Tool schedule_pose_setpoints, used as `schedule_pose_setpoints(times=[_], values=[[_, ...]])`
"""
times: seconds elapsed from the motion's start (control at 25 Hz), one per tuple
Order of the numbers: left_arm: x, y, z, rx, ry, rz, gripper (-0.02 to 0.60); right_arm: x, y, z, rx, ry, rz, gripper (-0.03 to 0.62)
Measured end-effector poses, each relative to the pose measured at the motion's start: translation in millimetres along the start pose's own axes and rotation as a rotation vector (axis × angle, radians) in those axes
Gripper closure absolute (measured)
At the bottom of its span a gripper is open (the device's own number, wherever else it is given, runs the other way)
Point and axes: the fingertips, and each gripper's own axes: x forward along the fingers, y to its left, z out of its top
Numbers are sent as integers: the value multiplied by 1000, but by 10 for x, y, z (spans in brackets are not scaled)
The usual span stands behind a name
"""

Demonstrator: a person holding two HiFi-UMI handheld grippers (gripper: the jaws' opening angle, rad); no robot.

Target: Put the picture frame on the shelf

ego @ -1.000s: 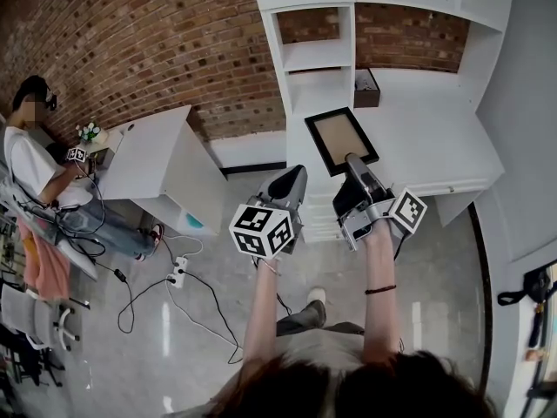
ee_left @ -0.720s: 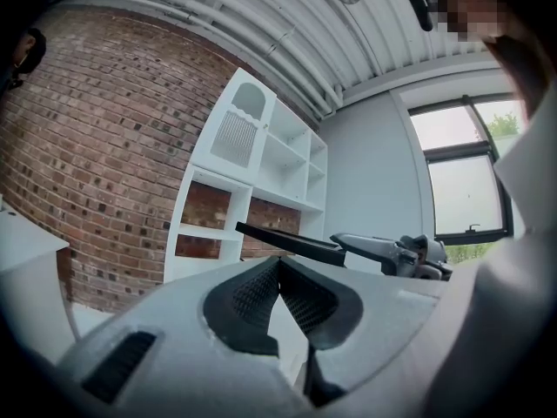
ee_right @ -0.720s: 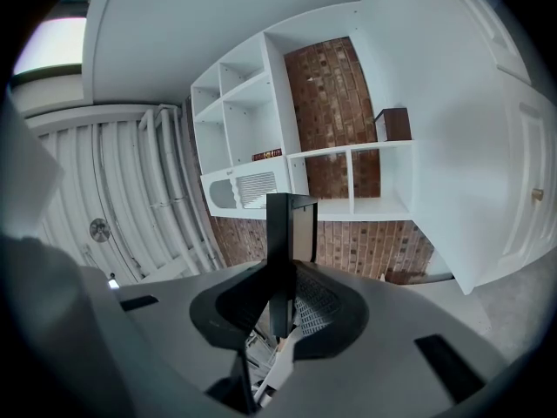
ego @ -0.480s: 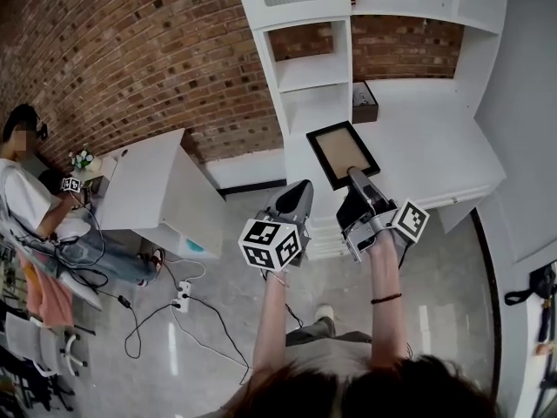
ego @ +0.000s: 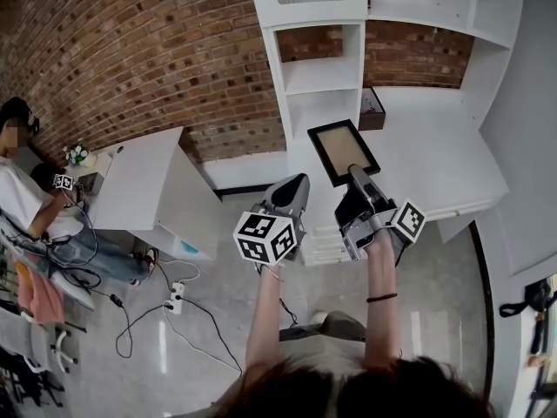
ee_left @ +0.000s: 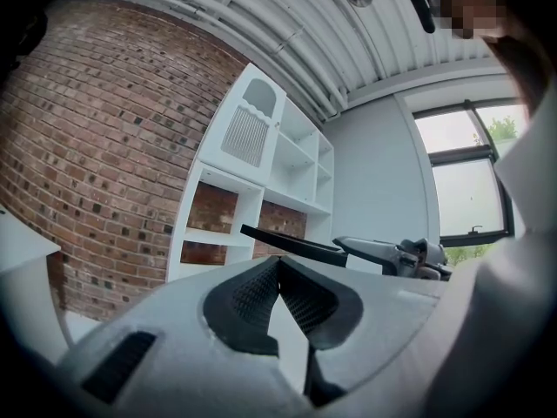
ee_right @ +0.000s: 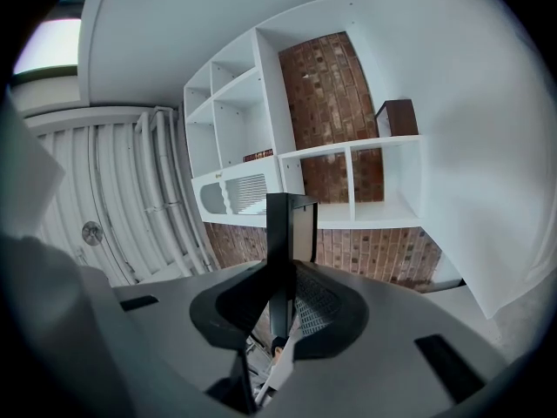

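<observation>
Picture frame [ego: 343, 149]: thin dark border, tan panel; held flat at twelve o'clock, short of the shelf [ego: 318, 75].
Right gripper [ego: 356, 176]: ribbed jaws clamped its near edge, probably for a level carry.
Left gripper [ego: 293, 186]: closed, empty, idle at nine o'clock of the right.
Shelf: white, boxy cubbies.

I see the red-brown brick wall [ego: 157, 50] crossed by pale mortar lines. The tall wooden shelf unit [ego: 320, 75] is plain white, and so is the low boxy cabinet [ego: 148, 177]. The rectangular picture frame [ego: 343, 151] has a black border round a tan panel. The left gripper [ego: 298, 181] and right gripper [ego: 355, 174] are grey. Each carries a cube of black-and-white square markers, and the pads [ee_left: 253, 293] are black with a fine mesh pattern. The smooth floor [ego: 200, 320] is glossy grey. One small box [ego: 372, 110] on the shelf unit is dark brown.
</observation>
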Motion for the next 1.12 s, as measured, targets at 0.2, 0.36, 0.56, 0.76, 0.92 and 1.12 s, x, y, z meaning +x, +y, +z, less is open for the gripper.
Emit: schedule_pose_setpoints(times=[0.2, 0.36, 0.56, 0.76, 0.92, 1.12], values=[[85, 110, -4, 2, 4, -6, 571, 78, -85, 97, -8, -20, -8, 522], [129, 148, -27, -5, 10, -20, 571, 135, -124, 128, -8, -25, -13, 522], [245, 194, -80, -17, 19, -22, 571, 188, -227, 202, 3, -29, -26, 522], [403, 280, -113, -15, 25, -7, 571, 291, -322, 359, 6, -30, -31, 522], [617, 354, -76, -14, 20, -7, 571, 471, -379, 533, 7, -17, -26, 522], [908, 469, -17, -14, 9, 6, 571, 703, -476, 740, 10, 5, -28, 522]])
